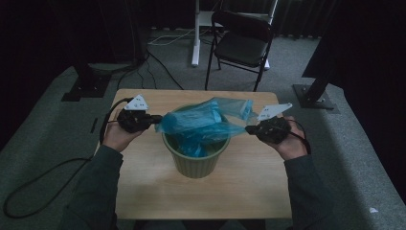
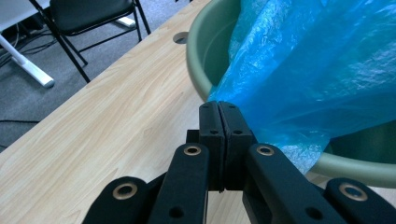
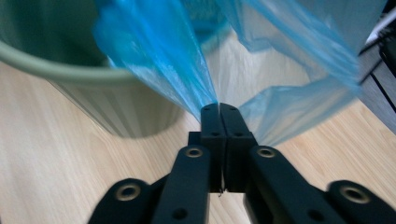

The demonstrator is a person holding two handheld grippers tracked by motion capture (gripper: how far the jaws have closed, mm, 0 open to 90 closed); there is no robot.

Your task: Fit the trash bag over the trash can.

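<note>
- Left gripper (image 1: 155,118) is pinched tight on the thin, crinkly blue plastic bag (image 1: 203,125); right gripper (image 1: 249,129) clamps the opposite edge.
- The bag stretches between them, sagging into the round, ribbed green bin (image 1: 195,160).
- The bin sits mid-table on pale wood-grain table (image 1: 143,191).
- Beyond the far edge stands a black folding chair (image 1: 242,40); cables (image 1: 160,62) trail over grey carpet.
</note>
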